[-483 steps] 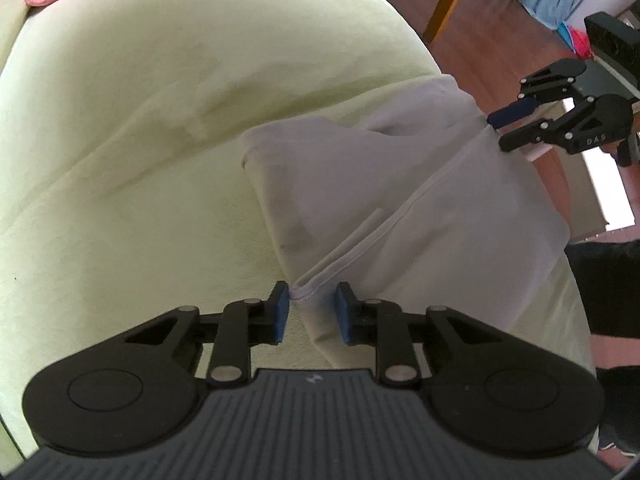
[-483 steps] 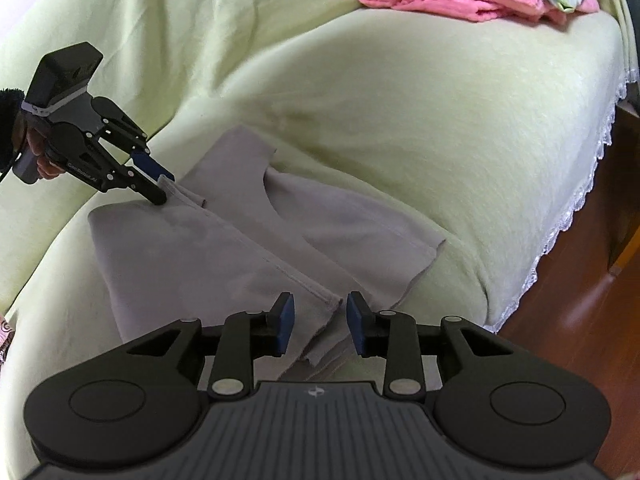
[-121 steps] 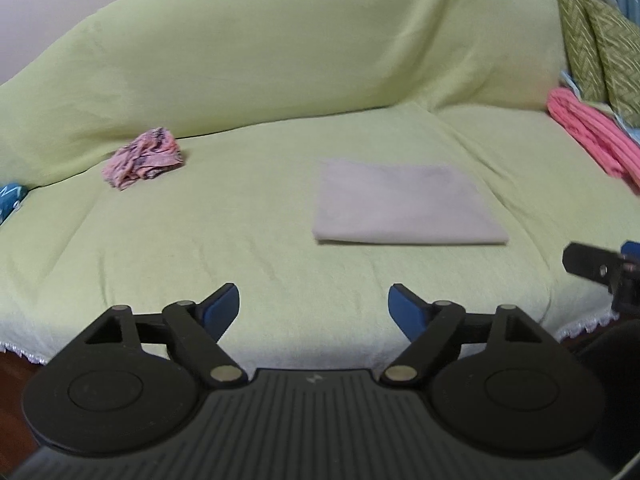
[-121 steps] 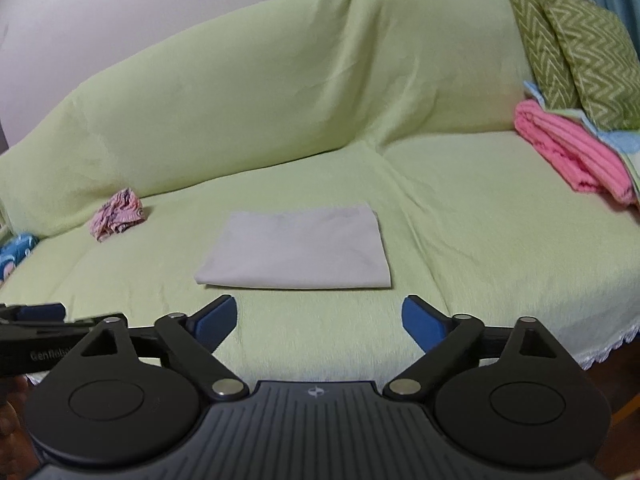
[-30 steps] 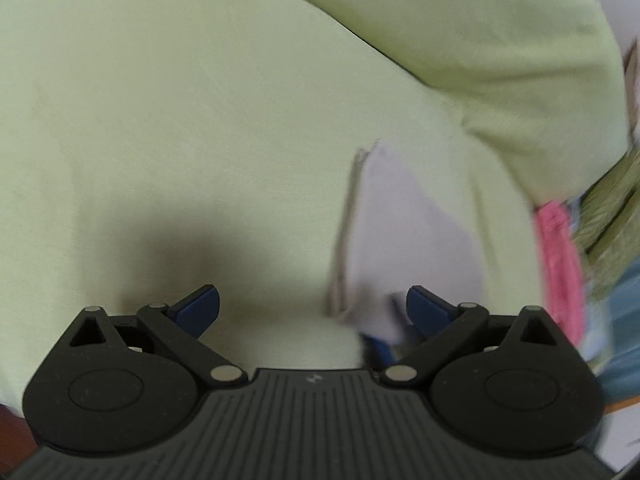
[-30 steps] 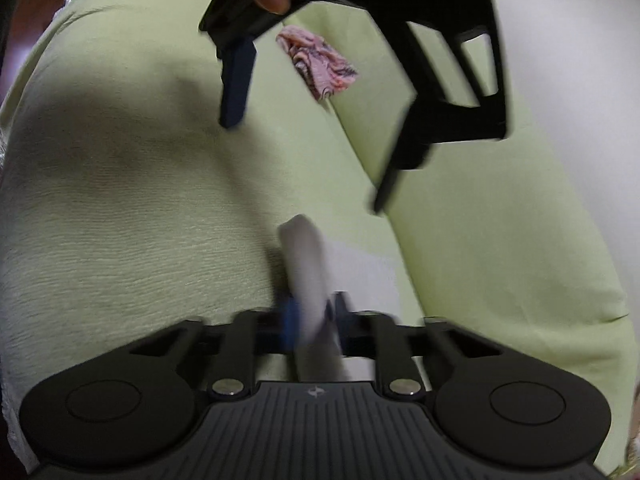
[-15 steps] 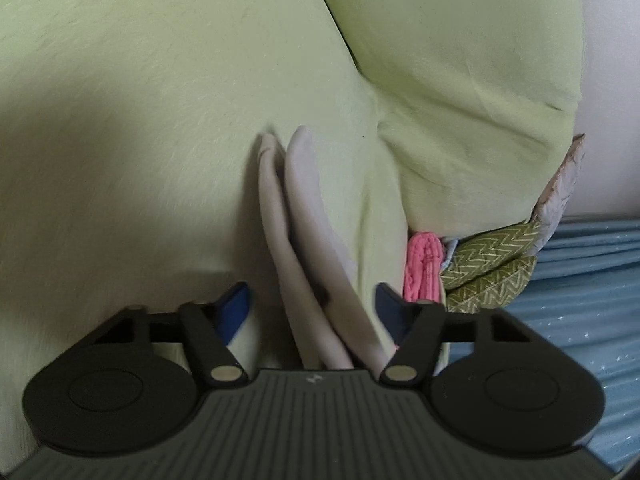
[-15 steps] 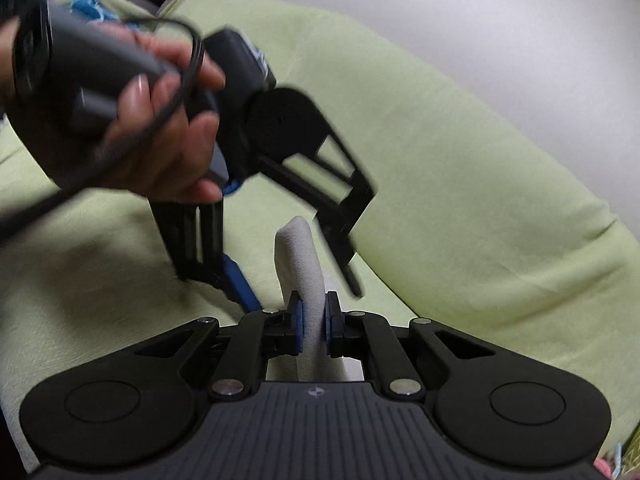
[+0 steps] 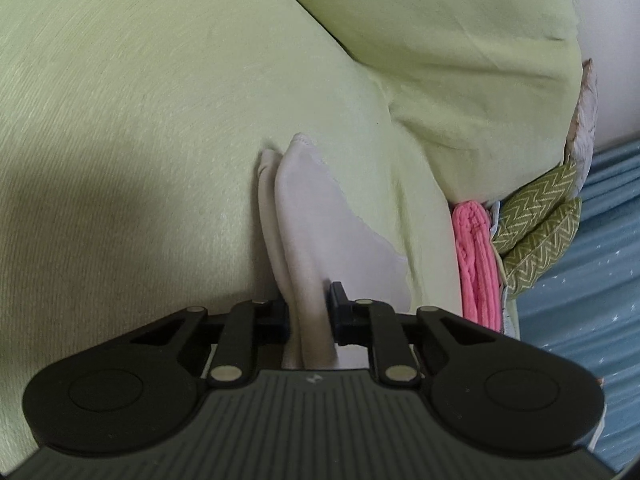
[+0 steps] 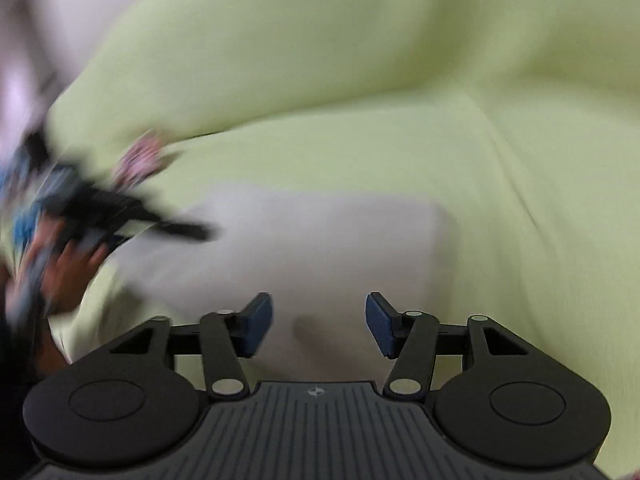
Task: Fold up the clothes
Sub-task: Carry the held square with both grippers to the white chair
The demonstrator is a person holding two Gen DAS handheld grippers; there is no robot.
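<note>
A sofa draped in a pale green cover (image 9: pixel 160 120); a folded grey garment (image 10: pixel 320 248) on its seat; folded pink cloth (image 9: pixel 478 264) and green zigzag cushions (image 9: pixel 536 236) at one end.

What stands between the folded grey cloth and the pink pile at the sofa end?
Nothing visible. Only bare green sofa cover lies between the grey cloth, pinched in the closing left claw, and the pink pile.

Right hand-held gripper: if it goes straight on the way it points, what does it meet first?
Most likely the folded beige garment lying just ahead on the green sofa cover; blur leaves depth uncertain.
</note>
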